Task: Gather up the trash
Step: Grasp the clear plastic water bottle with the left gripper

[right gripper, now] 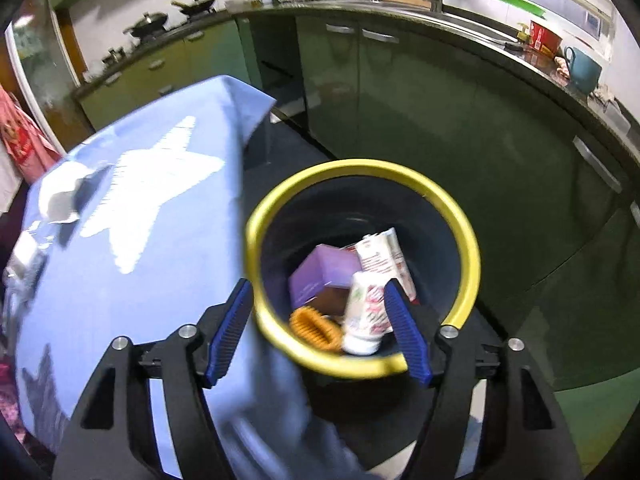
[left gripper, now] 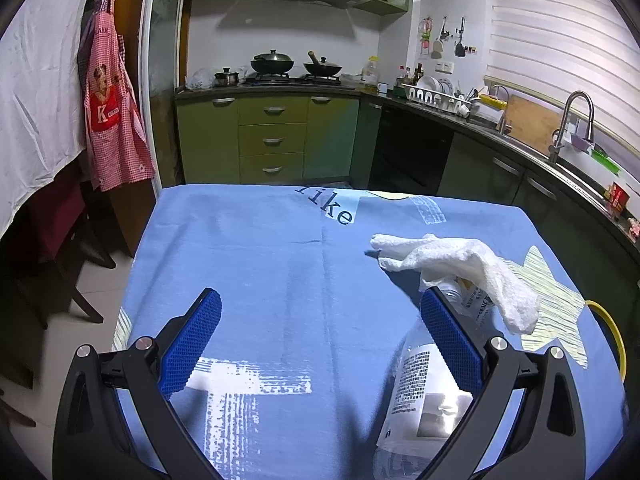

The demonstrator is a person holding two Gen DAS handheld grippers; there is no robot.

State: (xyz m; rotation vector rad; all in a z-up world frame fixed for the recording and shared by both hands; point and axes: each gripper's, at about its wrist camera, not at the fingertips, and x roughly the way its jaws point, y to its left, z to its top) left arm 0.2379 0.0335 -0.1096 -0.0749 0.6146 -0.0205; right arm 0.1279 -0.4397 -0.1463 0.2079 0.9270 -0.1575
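- Currently the left gripper [left gripper: 320, 336] sits low over the blue tablecloth [left gripper: 260, 264], fingers spread wide, nothing between them.
- Clear plastic bottle [left gripper: 424, 384] lies on its side on the cloth, long axis running from the near edge toward the far right. Its upper part passes behind the left gripper's right finger [left gripper: 452, 340]; whether they touch is not clear.
- Bottle label is white with dark print; body is transparent and looks crumpled. Which end is the cap cannot be told, since the far end is covered.
- Crumpled white paper towel [left gripper: 452, 264] drapes over the bottle's far end, long axis roughly left-right, narrow end pointing left toward the cloth's centre.
- Right gripper [right gripper: 320, 328] hangs above the trash bin [right gripper: 460, 216], fingers released and apart, gripping nothing.
- Bin: dark bucket with a yellow rim, standing on the floor just beside the table edge, in front of the green cabinets [right gripper: 440, 100].
- Bin contents: purple box [right gripper: 320, 276], white printed pouch [right gripper: 386, 256], white cup-like container with red and green print [right gripper: 366, 316], orange ribbed piece [right gripper: 314, 326].
- Cup-like container is tilted, closed end toward the camera, and is motion-blurred.
- On the cloth in the right wrist view, a blurred grey-white scrap [right gripper: 66, 200] lies near the star print.
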